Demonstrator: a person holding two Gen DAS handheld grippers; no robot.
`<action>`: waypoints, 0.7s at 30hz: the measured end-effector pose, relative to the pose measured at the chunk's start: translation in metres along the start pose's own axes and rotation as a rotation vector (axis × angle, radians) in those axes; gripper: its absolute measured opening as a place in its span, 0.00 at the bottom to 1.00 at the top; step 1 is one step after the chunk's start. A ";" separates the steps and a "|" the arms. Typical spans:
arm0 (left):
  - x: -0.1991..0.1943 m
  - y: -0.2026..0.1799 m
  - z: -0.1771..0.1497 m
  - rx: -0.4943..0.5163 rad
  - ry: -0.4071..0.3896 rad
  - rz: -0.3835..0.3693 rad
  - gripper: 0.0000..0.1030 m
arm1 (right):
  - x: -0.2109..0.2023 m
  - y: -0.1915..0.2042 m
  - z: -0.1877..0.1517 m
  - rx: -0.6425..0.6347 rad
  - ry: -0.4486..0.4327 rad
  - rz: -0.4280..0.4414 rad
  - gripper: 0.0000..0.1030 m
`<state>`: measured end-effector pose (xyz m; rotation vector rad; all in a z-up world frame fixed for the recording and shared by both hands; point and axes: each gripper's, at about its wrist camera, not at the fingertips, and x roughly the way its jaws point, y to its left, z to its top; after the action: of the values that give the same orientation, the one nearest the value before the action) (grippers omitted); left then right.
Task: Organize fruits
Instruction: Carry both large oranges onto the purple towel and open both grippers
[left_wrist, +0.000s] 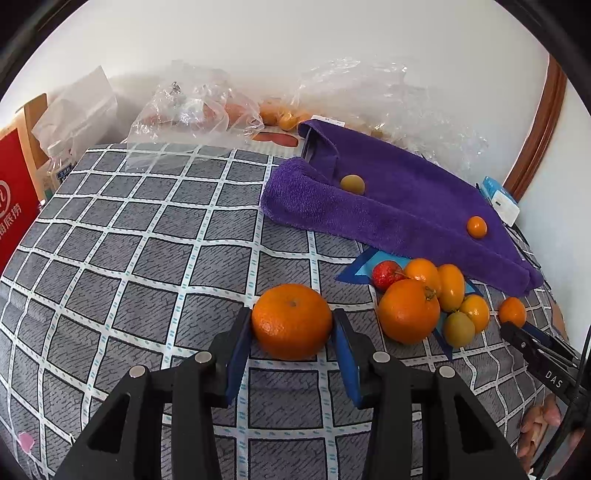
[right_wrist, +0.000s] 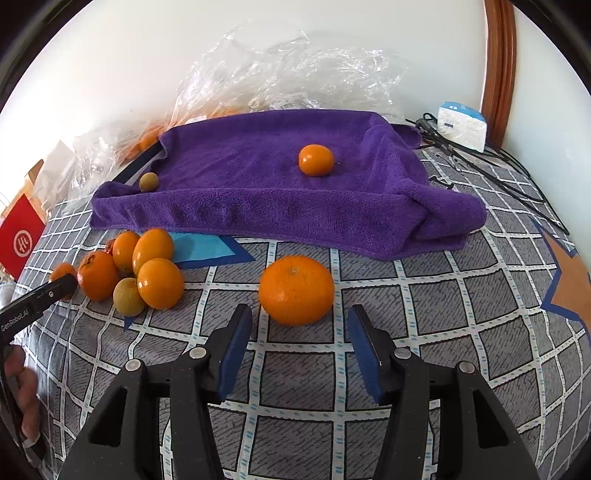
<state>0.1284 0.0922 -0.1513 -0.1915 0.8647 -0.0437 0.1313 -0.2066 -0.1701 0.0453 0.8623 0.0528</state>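
— Across the checked cloth (left_wrist: 147, 258) I count the work as partly done. The purple towel (right_wrist: 258, 192) lies at the back, and against its front edge sits the heap of fruit (left_wrist: 408, 312): oranges, smaller ovals, a red one, a greenish one, all touching.

— And what's left?

— Two strays on the towel, a small orange fruit (right_wrist: 316, 159) and a greenish fruit (right_wrist: 149, 181), well apart. More fruit shows through the plastic bags (left_wrist: 192, 107) behind. I'd judge several fetches remain.

— Your claws?

— Both tilt down toward the cloth. My left gripper (left_wrist: 291, 315) is clamped on a mandarin (left_wrist: 291, 332), one pad pressed to each side, just beside the heap; whether it rests on the cloth I cannot tell. My right gripper (right_wrist: 300, 310) stands wide with nothing held. A loose orange (right_wrist: 295, 284) lies on the cloth just past its tips, clear of both pads.
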 end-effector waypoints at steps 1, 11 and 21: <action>0.000 0.001 0.000 -0.008 -0.002 -0.007 0.39 | 0.000 0.000 0.000 0.001 0.000 -0.005 0.52; -0.002 0.006 -0.001 -0.028 -0.003 -0.028 0.39 | 0.004 -0.007 0.003 0.031 0.007 0.016 0.58; -0.004 0.008 -0.003 -0.046 -0.011 -0.042 0.39 | 0.012 0.002 0.010 0.004 -0.001 -0.050 0.42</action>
<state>0.1238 0.1000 -0.1516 -0.2529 0.8510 -0.0623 0.1463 -0.2044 -0.1723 0.0273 0.8622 0.0046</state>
